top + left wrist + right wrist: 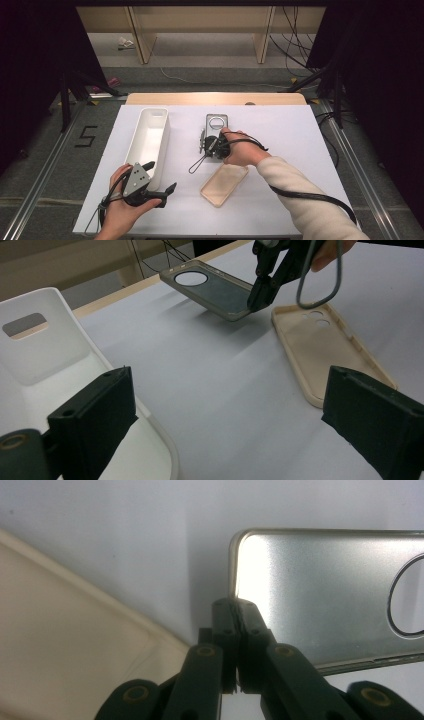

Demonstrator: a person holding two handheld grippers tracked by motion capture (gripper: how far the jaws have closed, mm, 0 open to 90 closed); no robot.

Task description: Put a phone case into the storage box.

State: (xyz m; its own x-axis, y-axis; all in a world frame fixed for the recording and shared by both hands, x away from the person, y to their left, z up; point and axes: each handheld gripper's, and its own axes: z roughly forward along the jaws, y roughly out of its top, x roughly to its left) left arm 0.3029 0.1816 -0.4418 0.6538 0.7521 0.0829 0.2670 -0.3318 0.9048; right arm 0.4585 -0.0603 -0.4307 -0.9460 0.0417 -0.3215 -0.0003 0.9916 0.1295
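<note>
A grey phone case (216,122) with a round camera hole lies at the middle of the white table, near its far edge. My right gripper (212,145) is shut on the rim of its near end. In the left gripper view the grey case (210,287) tilts, its pinched end raised over a shadow by the right gripper (257,297). The right gripper view shows the closed pads (236,611) clamping the case's edge (320,595). A beige phone case (224,184) lies hollow side up just in front of it. My left gripper (161,176) hovers open at the near left, holding nothing.
A long white tray (150,135) stands left of the cases, its near end beside the left gripper. The left gripper's (230,405) left jaw overlaps the tray (45,355); the beige case (320,347) reaches behind the right jaw. Black cables trail from both grippers.
</note>
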